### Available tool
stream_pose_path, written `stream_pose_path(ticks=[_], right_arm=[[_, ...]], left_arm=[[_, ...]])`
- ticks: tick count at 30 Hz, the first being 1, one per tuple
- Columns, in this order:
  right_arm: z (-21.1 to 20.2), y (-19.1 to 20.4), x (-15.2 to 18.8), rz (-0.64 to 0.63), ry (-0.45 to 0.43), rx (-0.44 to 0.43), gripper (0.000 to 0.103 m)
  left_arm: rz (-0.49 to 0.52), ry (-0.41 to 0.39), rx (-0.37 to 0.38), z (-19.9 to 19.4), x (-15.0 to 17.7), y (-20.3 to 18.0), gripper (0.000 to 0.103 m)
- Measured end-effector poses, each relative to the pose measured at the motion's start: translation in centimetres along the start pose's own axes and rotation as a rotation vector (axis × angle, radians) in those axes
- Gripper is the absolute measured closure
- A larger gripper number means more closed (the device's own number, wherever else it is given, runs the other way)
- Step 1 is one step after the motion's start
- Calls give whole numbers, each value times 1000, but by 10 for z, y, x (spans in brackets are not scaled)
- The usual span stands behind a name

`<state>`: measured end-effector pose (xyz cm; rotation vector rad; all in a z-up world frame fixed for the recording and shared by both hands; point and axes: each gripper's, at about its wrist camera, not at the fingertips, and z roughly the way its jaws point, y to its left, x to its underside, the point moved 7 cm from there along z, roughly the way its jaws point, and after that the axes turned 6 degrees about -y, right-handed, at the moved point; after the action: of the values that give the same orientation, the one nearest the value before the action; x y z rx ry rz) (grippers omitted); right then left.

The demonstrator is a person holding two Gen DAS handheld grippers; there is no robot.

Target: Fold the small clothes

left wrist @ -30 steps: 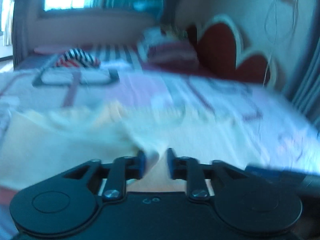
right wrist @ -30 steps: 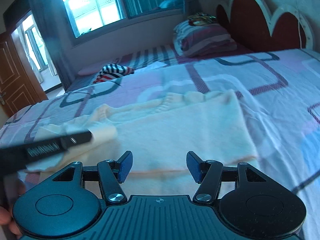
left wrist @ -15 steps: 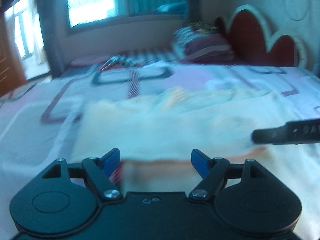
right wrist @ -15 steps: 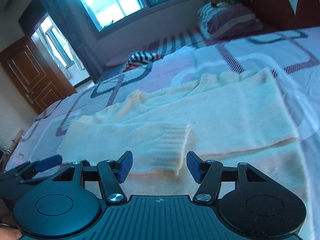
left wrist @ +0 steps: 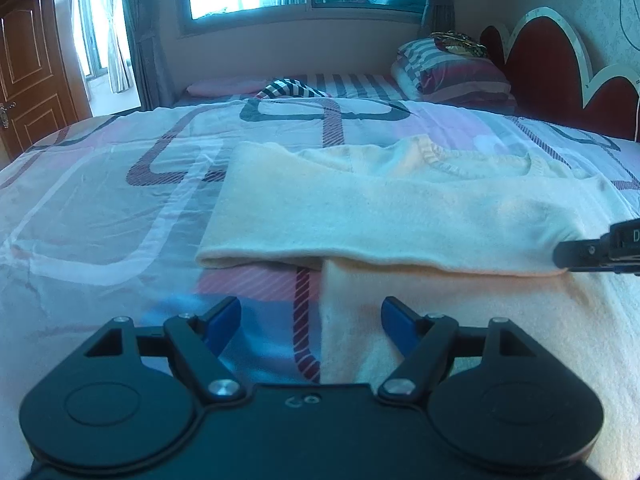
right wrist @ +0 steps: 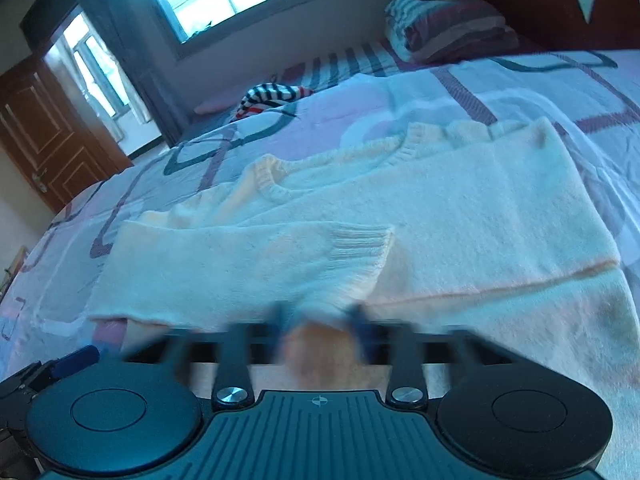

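My left hand-held gripper (left wrist: pixel 311 326) gapes empty, the right hand-held gripper (right wrist: pixel 320 320) looks pinched on the soft, floppy sweater (right wrist: pixel 460 216); I'd grip its ribbed cuff (right wrist: pixel 360 248).

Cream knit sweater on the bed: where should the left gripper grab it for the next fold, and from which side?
Grip the cream knit sweater by its left side edge, just below the folded-over sleeve, coming in low from the near side. That edge lies flat and free on the patterned bedsheet and already runs between the open left gripper's fingers, so a short push forward should probably catch it.
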<state>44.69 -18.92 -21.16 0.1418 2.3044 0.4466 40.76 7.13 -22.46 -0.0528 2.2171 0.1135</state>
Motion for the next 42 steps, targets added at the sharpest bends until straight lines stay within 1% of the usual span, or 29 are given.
stream_pose_path(ticks=[3, 5, 8, 12, 14, 15, 16, 18, 20, 21, 22, 23, 24, 25, 28, 30, 32, 34, 35, 36, 37, 38, 39, 40, 42], right_arm=[[-3, 6, -7, -33, -46, 2, 93], [-11, 8, -16, -76, -93, 7, 95], [-24, 9, -34, -125, -172, 30, 96], [-45, -1, -60, -193, -279, 86, 96], [-50, -12, -71, -207, -299, 107, 96], [-51, -19, -74, -206, -297, 119, 96], [-50, -29, -76, -210, -294, 140, 96], [-47, -47, -75, -206, -281, 183, 96], [-40, -72, -70, -175, -248, 229, 96], [-38, -83, -68, -154, -233, 246, 96], [-35, -97, -63, -127, -211, 266, 96], [-33, -107, -58, -108, -192, 281, 96], [-31, -113, -54, -95, -173, 285, 96], [-29, -117, -49, -84, -151, 274, 96], [-25, -121, -39, -100, -119, 277, 96], [-24, -126, -36, -80, -109, 277, 96], [-23, -129, -35, -81, -87, 267, 95], [-26, -130, -36, -78, -85, 252, 93], [-29, -132, -37, -65, -90, 248, 83], [-34, -134, -39, -45, -103, 245, 72], [-39, -136, -42, -31, -121, 246, 64], [-42, -136, -46, -20, -142, 249, 53], [-45, -137, -49, -19, -160, 251, 52], [-46, -137, -51, -24, -171, 254, 52], [-40, -136, -55, -38, -167, 257, 52]], left_arm=[[-8, -6, -22, 0, -1, 4, 27], [-13, -9, -34, 4, -4, 5, 27], [-14, -18, -52, 10, -8, 6, 27], [-10, -29, -69, 19, -15, 6, 27], [-9, -38, -75, 23, -18, 4, 27], [-8, -43, -80, 25, -19, 4, 29], [-8, -50, -85, 27, -20, 4, 33], [-35, -65, -74, 28, -20, 7, 58], [-51, -71, -45, 27, -20, 5, 71], [-34, -75, -37, 26, -20, 2, 77], [-11, -79, -33, 25, -20, -3, 79], [9, -85, -29, 24, -20, -6, 86], [21, -88, -24, 24, -19, -9, 94], [23, -85, -21, 24, -17, -11, 95], [-19, -77, -26, 27, -15, -6, 95], [-37, -71, -19, 27, -16, -3, 95], [-24, -69, -20, 25, -17, -3, 96], [-3, -47, 9, 21, -17, -6, 95], [3, -45, 27, 16, -18, -6, 87], [11, -53, 39, 9, -20, -5, 74], [21, -68, 46, 3, -23, -4, 67], [28, -84, 47, -2, -26, -3, 62], [26, -96, 45, -5, -30, -1, 51], [11, -103, 43, -6, -33, 1, 47], [-44, -99, 46, 0, -42, 4, 47]])
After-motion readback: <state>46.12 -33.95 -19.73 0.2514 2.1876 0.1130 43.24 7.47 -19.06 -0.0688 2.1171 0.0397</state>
